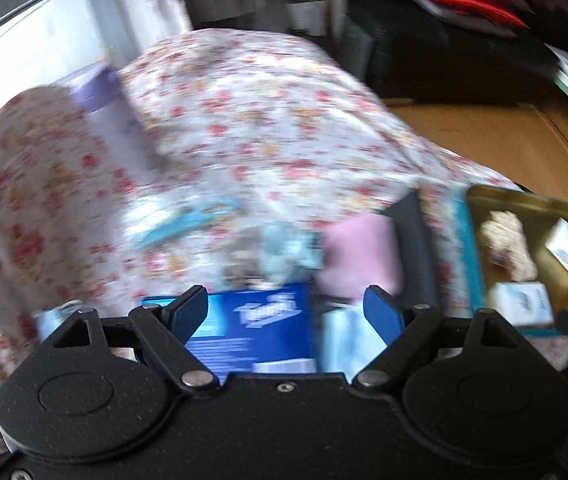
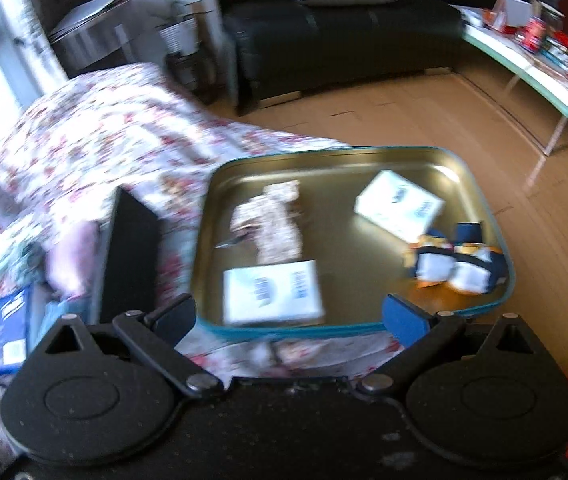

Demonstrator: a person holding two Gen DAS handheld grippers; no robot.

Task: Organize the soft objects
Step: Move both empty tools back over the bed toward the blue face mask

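Both tools gape empty: left tool (image 1: 286, 312) over blue packet (image 1: 252, 328), right tool (image 2: 290, 318) over tin tray (image 2: 364, 156).

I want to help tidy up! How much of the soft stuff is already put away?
Looks partly done: the gold tray already holds a penguin plush, a floral cloth bundle and two white tissue packs. Nothing is in hand; the jaws of both grippers stand open and empty. Left beside the tray: a pink cloth and a blue tissue pack.

Both wrist views angled steeply down, close; left over floral cloth (image 1: 244, 128), right over tin (image 2: 364, 160); both shared.
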